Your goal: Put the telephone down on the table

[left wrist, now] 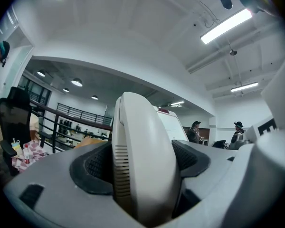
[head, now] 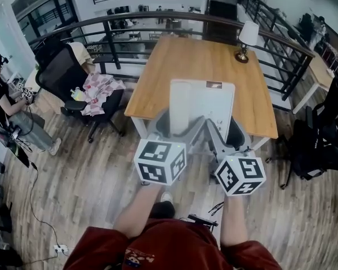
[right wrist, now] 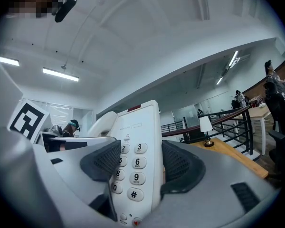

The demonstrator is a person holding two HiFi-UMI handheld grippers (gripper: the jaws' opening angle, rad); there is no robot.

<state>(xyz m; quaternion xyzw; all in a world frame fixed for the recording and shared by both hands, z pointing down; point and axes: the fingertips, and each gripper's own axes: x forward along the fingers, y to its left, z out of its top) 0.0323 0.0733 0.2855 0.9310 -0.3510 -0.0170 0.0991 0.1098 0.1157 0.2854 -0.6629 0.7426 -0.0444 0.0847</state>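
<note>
Two grippers clench one white telephone point(head: 201, 103): the left gripper point(left wrist: 141, 160) its handset point(left wrist: 145, 122), the right gripper point(right wrist: 140, 164) its keypad side, seemingly held in the air near the table point(head: 158, 77).

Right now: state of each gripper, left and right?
Left gripper: closed on the telephone, handset side.
Right gripper: closed on the telephone, keypad side.

Grey left claw point(left wrist: 142, 160), grey right claw point(right wrist: 135, 163), black-and-white marker cubes point(head: 160, 162), dark red sleeves point(head: 96, 249)

Wooden table point(head: 197, 72) bearing lamp point(head: 248, 37)
</note>
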